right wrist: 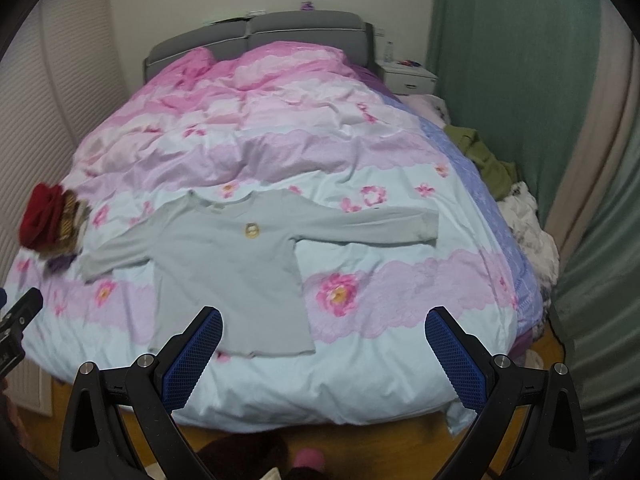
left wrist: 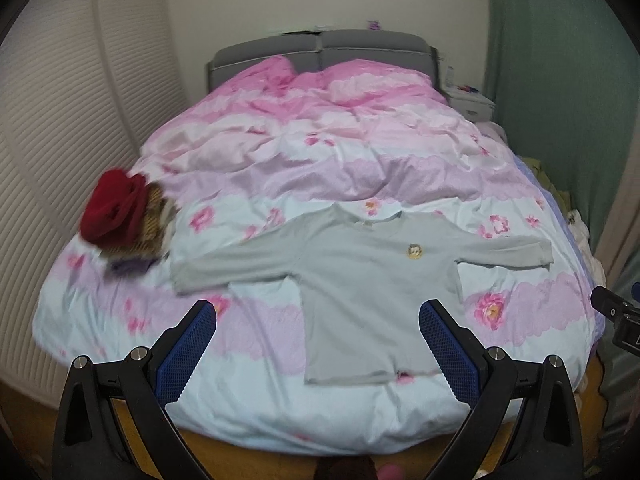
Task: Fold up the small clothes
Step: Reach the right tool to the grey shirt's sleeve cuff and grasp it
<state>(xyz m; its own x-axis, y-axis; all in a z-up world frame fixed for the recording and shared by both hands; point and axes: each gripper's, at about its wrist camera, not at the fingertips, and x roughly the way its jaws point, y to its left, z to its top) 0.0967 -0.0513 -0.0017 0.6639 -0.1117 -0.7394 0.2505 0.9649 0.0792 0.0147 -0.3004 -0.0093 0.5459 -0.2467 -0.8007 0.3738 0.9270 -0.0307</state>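
A small pale grey-blue long-sleeved shirt (left wrist: 352, 280) (right wrist: 224, 264) lies flat on the flowered duvet (left wrist: 320, 160) (right wrist: 380, 320), both sleeves spread sideways, hem toward the foot of the bed. A little round badge marks its chest. My left gripper (left wrist: 318, 312) hovers open above the shirt's lower body, nothing between its blue pads. My right gripper (right wrist: 324, 320) is open too, held over the hem's right corner and the duvet beside it. Each gripper's black body shows at the edge of the other's view.
A stack of folded clothes topped by a red garment (left wrist: 116, 210) (right wrist: 42, 216) sits at the bed's left edge. More clothes (right wrist: 520, 208) are heaped along the right side. A white nightstand (right wrist: 408, 76) stands by the grey headboard (right wrist: 256, 30); green curtain at right.
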